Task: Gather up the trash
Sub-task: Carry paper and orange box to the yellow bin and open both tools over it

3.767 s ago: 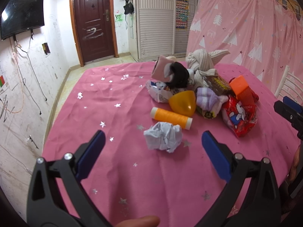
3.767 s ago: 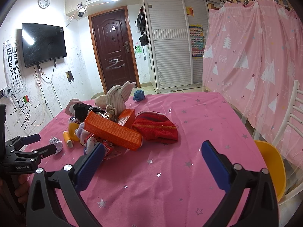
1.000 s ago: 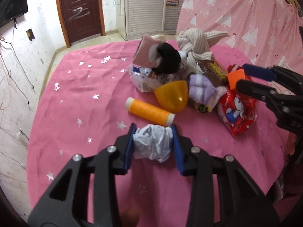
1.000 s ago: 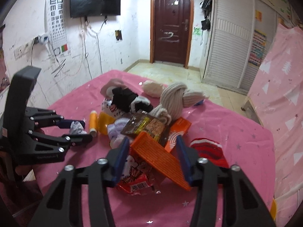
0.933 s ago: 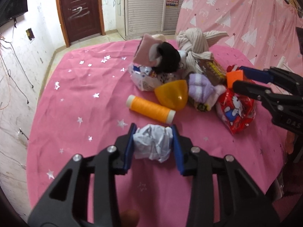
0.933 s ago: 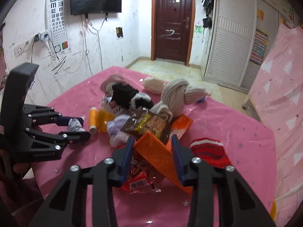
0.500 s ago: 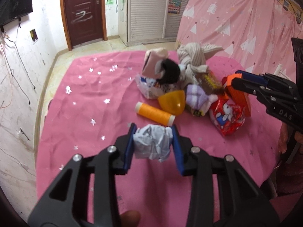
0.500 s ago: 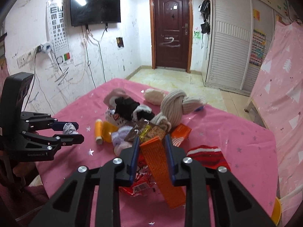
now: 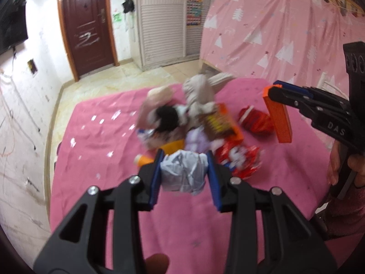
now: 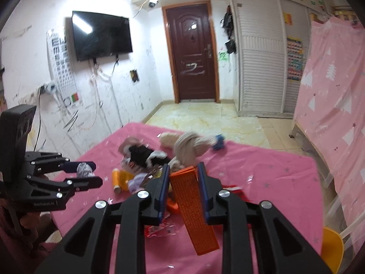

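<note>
Both pieces of trash have come up off the pink tablecloth [image 9: 95, 137] since a second ago, when the paper ball was pinned on the cloth and the box was only being closed on. Now the crumpled white paper ball [image 9: 182, 173] sits squeezed between the blue pads of the left gripper [image 9: 184, 175], clear of the cloth, and the flat orange box [image 10: 192, 207] hangs from the right gripper [image 10: 183, 189], pinched near its top end with the long lower part dangling free.

To carry them well, I judge the clamp should be kept firm on both. The box is held by one end only, so it could swing or slip if the hand jerks; a smooth lift and an even wrist would suit it. No bin shows in either view, so where to drop them cannot be told.

Each gripper tilts downward over the table. The right one reaches in from the edge of the left view, above the red snack wrapper [image 9: 241, 162] and the heap of socks [image 9: 164, 116] left behind.
</note>
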Available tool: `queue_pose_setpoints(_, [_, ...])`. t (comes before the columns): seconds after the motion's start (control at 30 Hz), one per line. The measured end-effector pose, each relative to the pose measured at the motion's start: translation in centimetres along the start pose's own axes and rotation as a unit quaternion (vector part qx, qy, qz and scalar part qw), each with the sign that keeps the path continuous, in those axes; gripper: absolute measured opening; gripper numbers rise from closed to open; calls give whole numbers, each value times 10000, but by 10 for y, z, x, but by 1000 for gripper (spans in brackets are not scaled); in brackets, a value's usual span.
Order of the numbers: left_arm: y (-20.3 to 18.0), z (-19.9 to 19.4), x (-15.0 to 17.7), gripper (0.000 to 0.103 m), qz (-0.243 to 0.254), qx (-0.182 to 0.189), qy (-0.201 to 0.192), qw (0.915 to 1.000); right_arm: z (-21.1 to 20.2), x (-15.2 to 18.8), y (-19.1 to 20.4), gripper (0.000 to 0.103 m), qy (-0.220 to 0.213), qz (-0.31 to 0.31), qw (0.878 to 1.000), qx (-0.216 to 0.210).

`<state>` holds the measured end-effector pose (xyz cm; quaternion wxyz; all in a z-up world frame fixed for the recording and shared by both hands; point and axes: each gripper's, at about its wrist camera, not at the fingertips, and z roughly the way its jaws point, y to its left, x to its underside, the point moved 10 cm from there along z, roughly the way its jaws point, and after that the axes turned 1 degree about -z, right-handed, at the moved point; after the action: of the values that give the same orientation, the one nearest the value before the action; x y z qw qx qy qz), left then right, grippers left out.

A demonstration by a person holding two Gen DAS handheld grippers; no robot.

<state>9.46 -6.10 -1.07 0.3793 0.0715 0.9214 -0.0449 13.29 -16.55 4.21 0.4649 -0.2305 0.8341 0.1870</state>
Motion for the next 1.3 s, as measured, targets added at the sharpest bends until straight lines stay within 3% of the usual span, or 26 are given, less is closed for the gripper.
queue_pose_setpoints(0.23, [-70, 7, -44, 35, 429, 551, -87, 9975, -41, -3, -68, 18, -292, 338, 9973, 578])
queue_pose_setpoints(0.43, [-147, 35, -72, 35, 653, 1140, 205, 9911, -71, 16, -147, 18, -335, 770, 9890, 1218])
queue_pose_setpoints(0.63, [-233, 77, -90, 35, 871, 1590, 601, 9816, -96, 58, -231, 18, -305, 1447, 9719, 1833])
queue_pose_setpoints(0.77, [-281, 101, -91, 35, 1004, 1717, 869, 9762, -108, 92, -276, 18, -271, 1977, 9593, 1998])
queue_pose_setpoints(0.97, [-343, 140, -77, 35, 1040, 1830, 1375, 9679, -113, 136, -313, 18, -56, 2324, 9475, 2198])
queue_pose_setpoints(1.03, [-357, 155, -72, 41, 1004, 1828, 1557, 9655, -116, 145, -321, 18, -43, 2465, 9435, 2213])
queue_pose_setpoints(1.1, [-364, 161, -71, 72, 1035, 1707, 1561, 9673, -116, 154, -327, 18, -13, 2572, 9417, 2168])
queue_pose_setpoints(1.17, [-368, 164, -73, 77, 1002, 1564, 1465, 9716, -113, 159, -329, 18, 41, 2610, 9413, 2138])
queue_pose_setpoints(1.3, [-364, 167, -73, 77, 942, 1476, 1488, 9732, -99, 167, -328, 18, 221, 2688, 9412, 2036])
